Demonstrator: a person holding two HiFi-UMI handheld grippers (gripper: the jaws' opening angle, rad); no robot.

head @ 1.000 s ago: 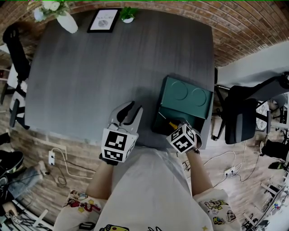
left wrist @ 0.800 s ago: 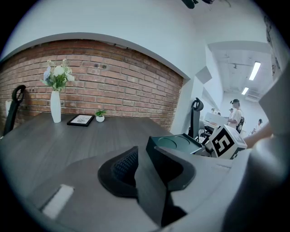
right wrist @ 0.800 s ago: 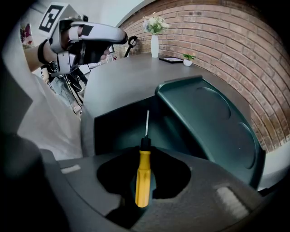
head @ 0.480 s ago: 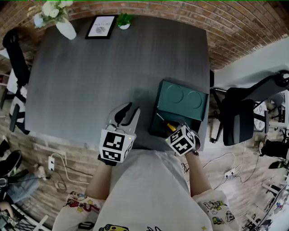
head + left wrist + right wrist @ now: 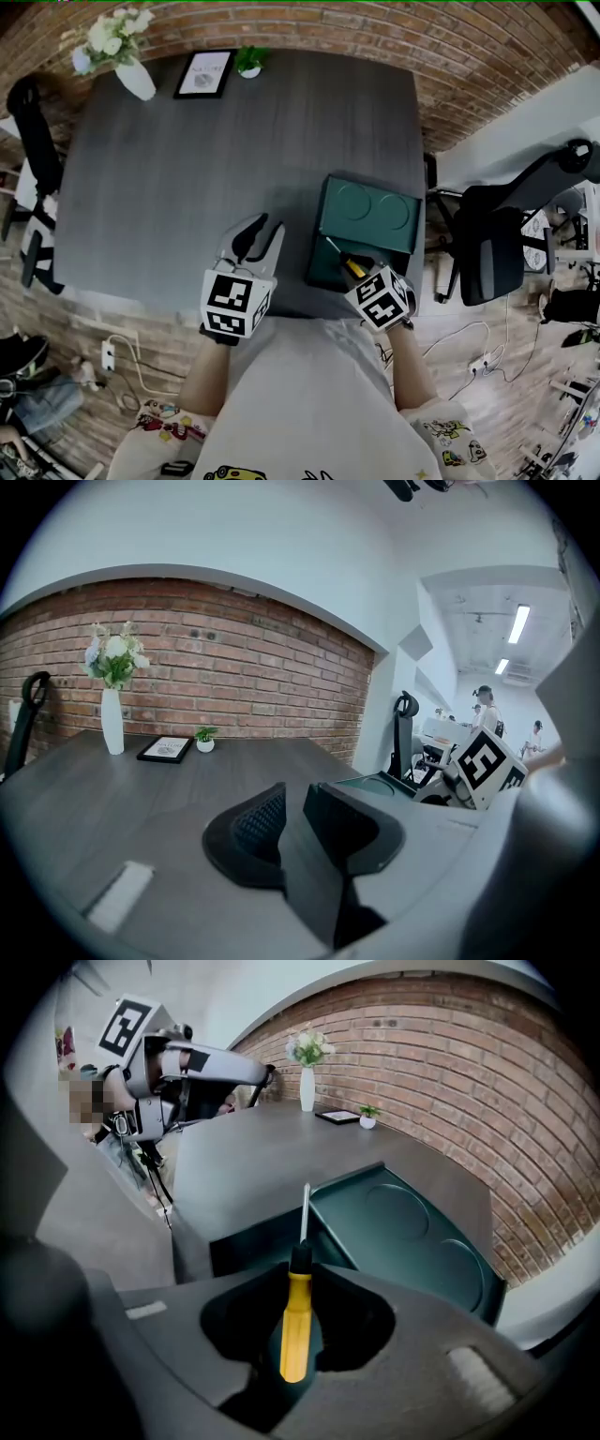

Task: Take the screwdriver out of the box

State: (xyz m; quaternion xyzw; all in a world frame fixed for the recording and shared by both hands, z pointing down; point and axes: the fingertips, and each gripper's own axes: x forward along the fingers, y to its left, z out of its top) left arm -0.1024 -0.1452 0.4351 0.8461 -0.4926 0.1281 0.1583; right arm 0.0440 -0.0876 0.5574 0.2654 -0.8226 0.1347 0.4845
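Currently my right claw (image 5: 300, 1274) pinches the screwdriver (image 5: 294, 1330) by its yellow handle, shaft forward, over the open green box (image 5: 412, 1232). My left claw (image 5: 293, 810) is spread and empty above the grey table (image 5: 122, 799).

The screwdriver (image 5: 294, 1335) sat between the jaws of the right gripper (image 5: 300, 1279), with its handle inside them and its shaft projecting ahead of the jaw tips. The box (image 5: 323, 262) lay on the table (image 5: 187, 169) just ahead of and below those jaws, and its lid (image 5: 370, 208) lay farther ahead. The left gripper (image 5: 295, 799) stood over the table's near edge, with the box to the right of its jaws. Far ahead and left of the left jaws, the vase (image 5: 112, 722), picture frame (image 5: 166, 749) and small plant (image 5: 204, 738) stood along the far edge. A chair (image 5: 492, 248) stood right of the box, off the table.
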